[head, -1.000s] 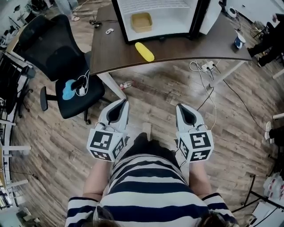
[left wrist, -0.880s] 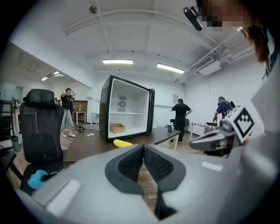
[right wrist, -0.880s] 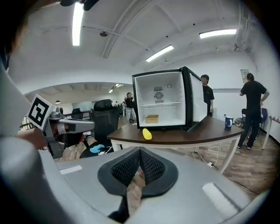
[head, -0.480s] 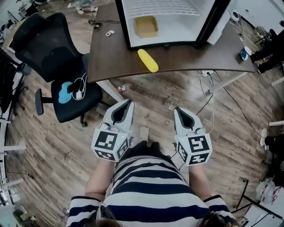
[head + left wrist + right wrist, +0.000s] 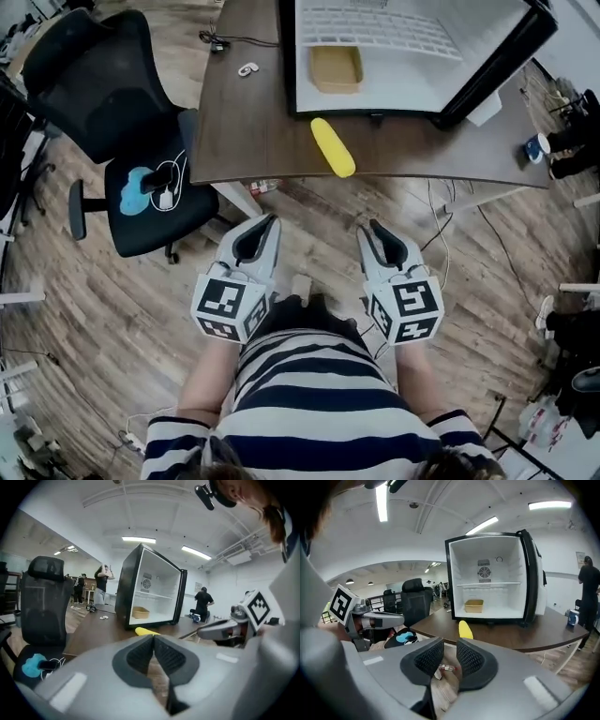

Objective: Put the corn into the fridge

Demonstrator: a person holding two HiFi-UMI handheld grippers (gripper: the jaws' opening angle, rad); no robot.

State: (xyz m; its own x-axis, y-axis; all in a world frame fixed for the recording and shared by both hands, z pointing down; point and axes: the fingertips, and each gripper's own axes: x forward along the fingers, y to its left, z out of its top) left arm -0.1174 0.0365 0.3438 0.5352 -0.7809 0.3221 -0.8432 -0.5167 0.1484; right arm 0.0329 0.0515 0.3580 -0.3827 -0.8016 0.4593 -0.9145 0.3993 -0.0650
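Since the earlier frames, the surface [image 5: 244, 122] and the open fridge [image 5: 394, 89] were brought nearer in the head view, and both hand-held grippers were carried forward toward the surface's near edge. At far left, a black office chair [image 5: 122, 112] was seen beside the surface, with a blue item [image 5: 141, 187] lying on its seat. The left hand-held gripper [image 5: 267, 221] was held over the wooden floor, short of the surface; its jaws were pressed together at the tips, with nothing between them [image 5: 153, 637]. The corn [image 5: 333, 147] was found lying on the surface near its front edge, just before the fridge opening and apart from both grippers. The right hand-held gripper [image 5: 370, 228] was held beside the left one; its jaws had just been opening and were parted a little, with nothing held between them [image 5: 450, 645]. Inside the fridge, a yellow tray [image 5: 337, 67] was seen on the floor of the compartment. At far right, a cup [image 5: 534, 147] stood on the surface.
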